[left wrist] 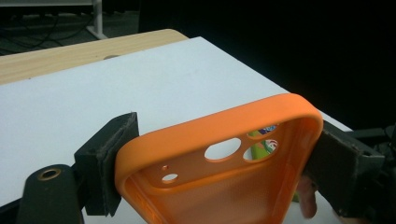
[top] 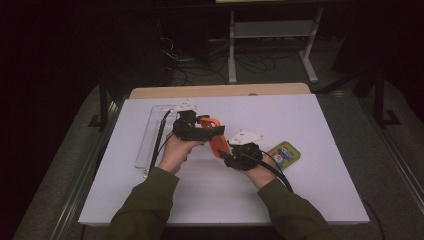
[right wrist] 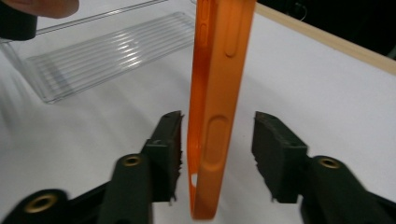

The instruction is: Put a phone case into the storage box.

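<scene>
both forearms come in from the bottom of the high view, olive sleeves angled inward so the hands meet above the middle of the white table (top: 310, 130). the left gripper (top: 212, 131) is held level, pointing toward the person's right; the right gripper (top: 227, 157) sits lower and nearer the person, its jaws aimed up and left at the same spot. between them hangs an orange phone case (top: 218, 141), off the table. in the left gripper view the case (left wrist: 219, 172) is pinched across its width near the camera-hole end – both pads pressed flat on its side rims, open inner face toward the camera. in the right gripper view the case (right wrist: 217, 107) stands edge-on between the half-open jaws; the left pad is just beside or barely touching it, the right pad clearly apart, so this gripper has no hold. a clear ribbed tray (top: 150, 137) lies at the table's left, under the left hand – a black cable runs along it, and i cannot tell whether anything lies in it. a green packet (top: 285, 152) lies flat just right of the right hand.
</scene>
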Tool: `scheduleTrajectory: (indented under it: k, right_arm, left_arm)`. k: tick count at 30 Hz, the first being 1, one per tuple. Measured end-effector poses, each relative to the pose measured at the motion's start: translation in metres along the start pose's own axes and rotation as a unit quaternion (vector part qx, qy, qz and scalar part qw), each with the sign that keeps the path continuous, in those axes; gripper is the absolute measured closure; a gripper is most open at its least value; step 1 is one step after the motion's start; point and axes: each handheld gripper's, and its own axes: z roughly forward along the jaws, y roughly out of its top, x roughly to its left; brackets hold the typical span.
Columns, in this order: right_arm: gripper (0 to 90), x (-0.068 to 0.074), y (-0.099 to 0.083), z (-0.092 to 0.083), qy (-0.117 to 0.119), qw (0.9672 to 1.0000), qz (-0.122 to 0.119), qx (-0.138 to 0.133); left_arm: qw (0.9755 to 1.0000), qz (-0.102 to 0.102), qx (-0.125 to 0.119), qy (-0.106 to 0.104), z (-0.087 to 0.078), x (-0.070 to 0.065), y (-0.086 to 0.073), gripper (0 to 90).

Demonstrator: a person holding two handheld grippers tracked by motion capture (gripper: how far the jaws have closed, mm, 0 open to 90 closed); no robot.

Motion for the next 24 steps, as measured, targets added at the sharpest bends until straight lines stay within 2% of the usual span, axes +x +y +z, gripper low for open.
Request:
scheduleTrajectory:
  k: [3, 4, 11, 13, 15, 17, 18, 23, 24]
  right_arm:
    - [36.3, -0.007, -0.001, -0.007, 0.009, 0.9999, 0.008, 0.011]
    - [36.3, -0.007, -0.001, -0.007, 0.009, 0.9999, 0.008, 0.011]
    - [21.8, -0.022, -0.011, -0.027, 0.023, 0.9994, 0.019, 0.016]
    - [17.4, -0.025, -0.013, -0.031, 0.027, 0.9993, 0.015, 0.019]
    - [13.0, -0.026, -0.015, -0.034, 0.024, 0.9993, 0.018, 0.020]
    - [12.1, -0.027, -0.018, -0.037, 0.020, 0.9995, 0.013, 0.019]
    - [10.9, -0.028, -0.020, -0.039, 0.020, 0.9996, 0.002, 0.021]
    - [4.1, -0.031, -0.027, -0.047, 0.017, 0.9995, 0.001, 0.028]
    - [2.6, -0.036, -0.031, -0.052, 0.011, 0.9993, -0.015, 0.032]
  left_arm:
    - [1.0000, -0.004, -0.003, 0.002, -0.001, 0.000, 0.001, 16.2]
    - [1.0000, -0.002, -0.002, 0.003, -0.002, 0.000, 0.001, 16.2]
    - [0.9999, -0.001, -0.011, 0.004, -0.007, 0.000, 0.004, 16.3]
    - [0.9999, -0.002, -0.013, 0.002, -0.008, 0.000, 0.005, 16.4]
    - [0.9999, 0.000, -0.014, 0.000, -0.009, -0.001, 0.007, 16.4]
    - [0.9999, 0.001, -0.014, 0.002, -0.010, -0.002, 0.009, 16.4]
    - [0.9999, 0.005, -0.014, 0.002, -0.010, -0.002, 0.010, 16.4]
    - [0.9997, 0.015, -0.015, 0.008, -0.016, -0.003, 0.017, 16.4]
    - [0.9997, 0.016, -0.017, 0.009, -0.019, -0.002, 0.018, 16.4]
